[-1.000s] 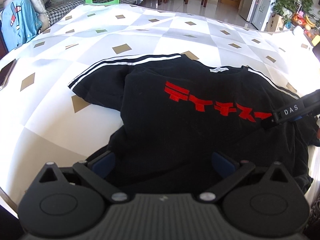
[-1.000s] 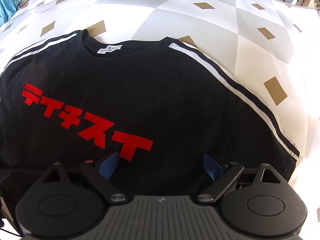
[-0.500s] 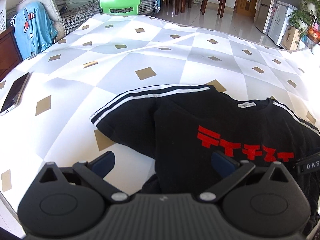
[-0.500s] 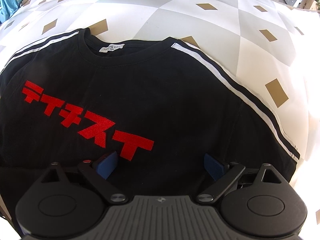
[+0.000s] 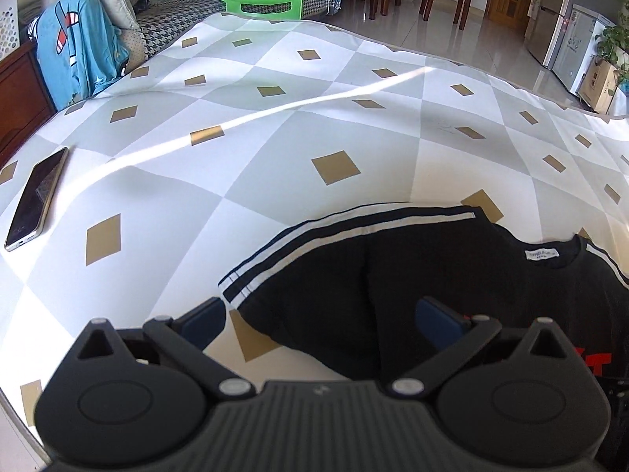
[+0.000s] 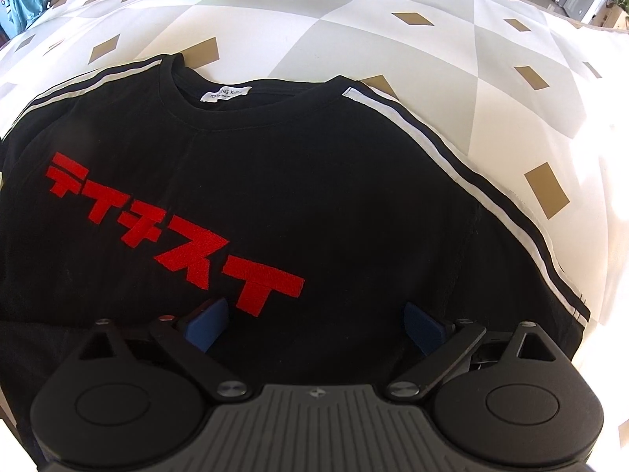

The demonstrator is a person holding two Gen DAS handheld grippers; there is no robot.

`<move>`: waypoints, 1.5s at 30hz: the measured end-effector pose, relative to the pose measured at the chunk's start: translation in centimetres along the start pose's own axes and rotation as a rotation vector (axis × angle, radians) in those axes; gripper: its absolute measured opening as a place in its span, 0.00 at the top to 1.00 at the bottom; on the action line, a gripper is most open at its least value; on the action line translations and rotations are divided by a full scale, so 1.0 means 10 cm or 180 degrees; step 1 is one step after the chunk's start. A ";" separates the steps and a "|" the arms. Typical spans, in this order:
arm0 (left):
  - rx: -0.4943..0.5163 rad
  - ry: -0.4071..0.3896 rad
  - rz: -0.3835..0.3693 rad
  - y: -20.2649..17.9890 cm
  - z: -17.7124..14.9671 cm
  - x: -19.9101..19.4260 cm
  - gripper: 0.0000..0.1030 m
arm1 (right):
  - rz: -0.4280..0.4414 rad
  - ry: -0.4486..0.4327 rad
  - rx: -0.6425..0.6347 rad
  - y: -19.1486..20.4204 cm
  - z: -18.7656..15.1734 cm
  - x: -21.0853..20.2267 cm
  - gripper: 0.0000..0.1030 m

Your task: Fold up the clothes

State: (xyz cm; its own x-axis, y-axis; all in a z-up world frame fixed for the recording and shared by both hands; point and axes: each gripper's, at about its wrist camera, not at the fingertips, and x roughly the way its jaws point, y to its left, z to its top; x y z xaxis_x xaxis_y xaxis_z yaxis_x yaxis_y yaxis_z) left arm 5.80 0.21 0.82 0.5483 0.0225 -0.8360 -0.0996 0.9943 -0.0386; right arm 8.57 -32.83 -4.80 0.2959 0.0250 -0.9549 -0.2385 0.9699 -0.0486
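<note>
Bedspread, quilted, white and grey diamonds with small tan lozenges (image 5: pixel 275 145), fills the scene and carries everything else. Black cotton T-shirt with red block lettering and white shoulder stripes (image 6: pixel 298 181) lies face up and nearly flat on the bedspread, neck label toward the far edge, one sleeve spread to each side. Dark smartphone with a pale metal rim (image 5: pixel 35 198) lies well apart from the T-shirt, beyond its striped left sleeve.

Right gripper (image 6: pixel 314 324) hangs over the T-shirt's lower chest, just below the lettering; its blue pads are wide apart and opening further, with cloth beneath them but nothing pinched. Left gripper (image 5: pixel 320 322) stands over the cuff of the left sleeve, one pad above bare bedspread, the other above black cloth; its jaws are spread and hold nothing.

The T-shirt looks light, limp and thin: likely to sag and crease when lifted. Sleeve cuff and shoulder seam offer the firmest edges to pinch.
</note>
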 end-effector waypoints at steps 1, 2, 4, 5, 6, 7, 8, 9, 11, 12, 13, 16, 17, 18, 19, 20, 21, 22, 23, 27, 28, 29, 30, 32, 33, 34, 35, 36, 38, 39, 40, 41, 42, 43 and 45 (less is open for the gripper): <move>-0.0043 0.0025 -0.0024 0.04 0.03 0.02 0.00 | -0.0001 0.0000 -0.0006 0.00 0.00 0.00 0.06; -0.0092 0.0046 -0.0038 0.07 0.05 0.05 0.00 | 0.0000 -0.0002 -0.0013 0.00 0.00 0.00 0.06; -0.0147 0.0069 -0.0028 0.13 0.08 0.09 0.00 | 0.0001 -0.0007 -0.0028 0.00 0.00 0.00 0.05; -0.0178 0.0083 -0.0030 0.16 0.09 0.12 0.00 | 0.0002 -0.0012 -0.0036 0.00 0.00 0.00 0.05; -0.0216 0.0102 -0.0042 0.19 0.09 0.15 0.00 | 0.0006 -0.0020 -0.0045 0.00 0.00 0.01 0.04; -0.0274 0.0129 -0.0068 0.22 0.09 0.17 0.00 | 0.0011 -0.0027 -0.0052 0.00 -0.01 0.01 0.04; -0.0353 0.0164 -0.0109 0.25 0.08 0.20 0.00 | 0.0013 -0.0031 -0.0060 0.00 -0.01 0.01 0.03; -0.0435 0.0201 -0.0153 0.28 0.08 0.23 0.00 | 0.0014 -0.0034 -0.0068 0.00 -0.01 0.01 0.03; -0.0550 0.0260 -0.0222 0.32 0.06 0.29 0.03 | 0.0018 -0.0041 -0.0087 0.01 0.00 0.02 0.02; -0.0565 0.0279 -0.0239 0.33 0.06 0.31 0.04 | 0.0021 -0.0040 -0.0099 0.02 0.01 0.04 0.02; -0.0569 0.0297 -0.0254 0.33 0.06 0.33 0.08 | 0.0025 -0.0037 -0.0110 0.03 0.02 0.04 0.02; -0.0639 0.0339 -0.0306 0.34 0.06 0.38 0.11 | 0.0034 -0.0033 -0.0135 0.03 0.03 0.04 0.02; -0.0685 0.0355 -0.0314 0.35 0.05 0.40 0.11 | 0.0035 -0.0033 -0.0143 0.03 0.03 0.04 0.02; -0.0731 0.0374 -0.0317 0.37 0.05 0.41 0.11 | 0.0036 -0.0035 -0.0149 0.03 0.03 0.04 0.02; -0.0778 0.0393 -0.0313 0.38 0.05 0.43 0.11 | 0.0037 -0.0037 -0.0156 0.04 0.04 0.05 0.02; -0.0809 0.0402 -0.0305 0.40 0.05 0.45 0.11 | 0.0037 -0.0038 -0.0165 0.04 0.04 0.05 0.02; -0.0825 0.0402 -0.0297 0.40 0.05 0.46 0.11 | 0.0037 -0.0040 -0.0175 0.04 0.04 0.05 0.02; -0.0822 0.0403 -0.0285 0.40 0.05 0.48 0.12 | 0.0037 -0.0041 -0.0187 0.05 0.04 0.05 0.02; -0.0797 0.0406 -0.0268 0.39 0.05 0.49 0.14 | 0.0039 -0.0043 -0.0198 0.04 0.05 0.05 0.02; -0.0703 0.0456 -0.0194 0.34 0.03 0.55 0.23 | 0.0051 -0.0038 -0.0204 0.03 0.05 0.05 0.02; -0.0715 0.0472 -0.0203 0.34 0.02 0.56 0.26 | 0.0053 -0.0037 -0.0205 0.03 0.05 0.05 0.02; -0.0728 0.0485 -0.0211 0.33 0.02 0.57 0.29 | 0.0053 -0.0039 -0.0207 0.04 0.06 0.06 0.02; -0.0731 0.0480 -0.0209 0.33 0.02 0.57 0.29 | 0.0054 -0.0040 -0.0207 0.04 0.06 0.06 0.02; -0.0698 0.0450 -0.0192 0.30 0.01 0.58 0.31 | 0.0060 -0.0040 -0.0206 0.04 0.06 0.06 0.02; -0.0675 0.0437 -0.0192 0.29 0.01 0.57 0.32 | 0.0063 -0.0039 -0.0205 0.04 0.06 0.07 0.02; -0.0651 0.0423 -0.0197 0.27 0.01 0.57 0.36 | 0.0065 -0.0038 -0.0205 0.04 0.07 0.07 0.02; -0.0627 0.0408 -0.0200 0.25 0.01 0.57 0.42 | 0.0067 -0.0037 -0.0206 0.04 0.07 0.07 0.02; -0.0610 0.0395 -0.0204 0.23 0.01 0.56 0.45 | 0.0067 -0.0036 -0.0206 0.04 0.07 0.07 0.02; -0.0593 0.0375 -0.0215 0.21 0.01 0.55 0.55 | 0.0067 -0.0037 -0.0209 0.05 0.08 0.07 0.02; -0.0599 0.0367 -0.0216 0.20 0.01 0.55 0.59 | 0.0068 -0.0038 -0.0210 0.05 0.08 0.07 0.02; -0.0606 0.0360 -0.0216 0.20 0.01 0.55 0.65 | 0.0069 -0.0040 -0.0211 0.05 0.08 0.08 0.02; -0.0610 0.0351 -0.0207 0.19 0.02 0.54 0.72 | 0.0072 -0.0042 -0.0212 0.05 0.08 0.08 0.02; -0.0597 0.0335 -0.0179 0.18 0.02 0.54 0.74 | 0.0073 -0.0044 -0.0214 0.05 0.08 0.08 0.02; -0.0574 0.0312 -0.0141 0.17 0.03 0.53 0.76 | 0.0074 -0.0046 -0.0217 0.05 0.08 0.08 0.02; -0.0492 0.0251 -0.0054 0.15 0.06 0.51 0.77 | 0.0078 -0.0050 -0.0220 0.04 0.08 0.09 0.02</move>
State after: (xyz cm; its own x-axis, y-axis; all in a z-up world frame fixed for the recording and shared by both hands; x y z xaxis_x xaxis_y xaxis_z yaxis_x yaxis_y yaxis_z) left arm 8.98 1.90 -3.18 0.4848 -0.0084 -0.8746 -0.2208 0.9664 -0.1317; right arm 9.48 -32.20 -5.41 0.3035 0.0527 -0.9514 -0.3089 0.9500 -0.0460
